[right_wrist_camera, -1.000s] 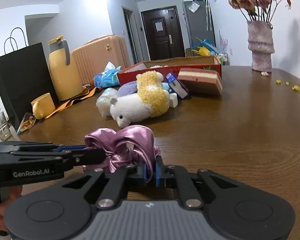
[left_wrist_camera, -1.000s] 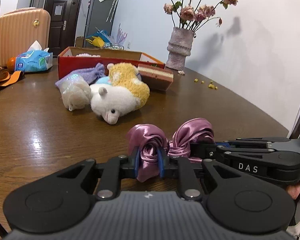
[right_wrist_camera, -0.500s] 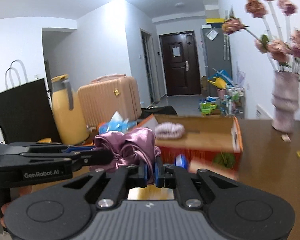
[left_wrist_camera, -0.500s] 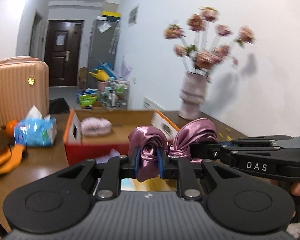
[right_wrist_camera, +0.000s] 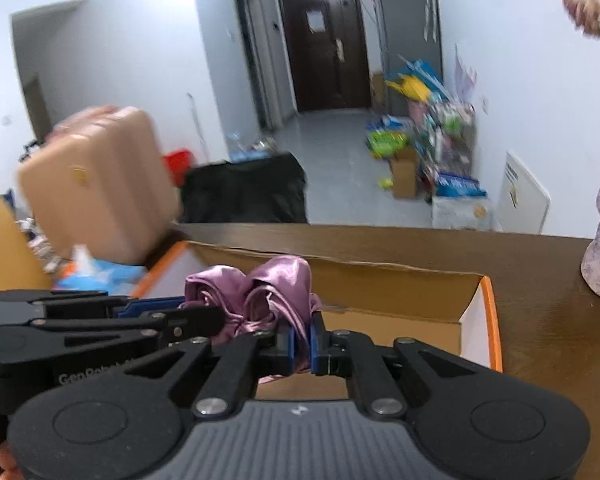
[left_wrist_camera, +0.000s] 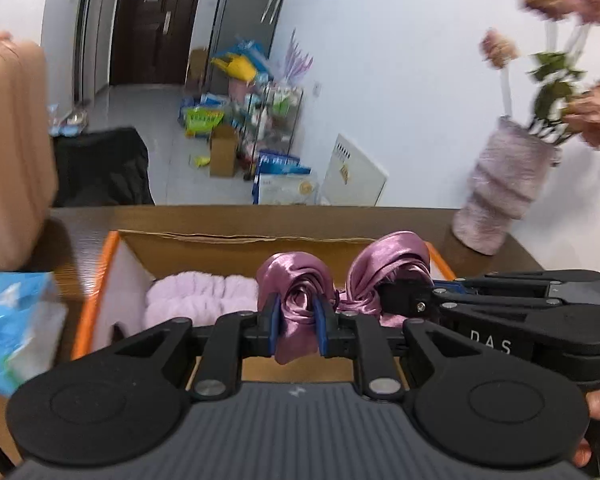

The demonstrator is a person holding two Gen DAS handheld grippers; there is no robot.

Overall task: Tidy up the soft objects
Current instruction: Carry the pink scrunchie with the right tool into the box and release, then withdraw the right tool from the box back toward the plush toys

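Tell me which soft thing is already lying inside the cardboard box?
The fluffy pale-pink band, lying at the cardboard box's left end. The shiny purple satin cloth hangs between both grippers above it.

White walls, dark door, grey tiled floor.

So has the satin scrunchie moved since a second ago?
Yes. The satin scrunchie, held by both tongs, went from above the table near the plush toys to over the cardboard box.
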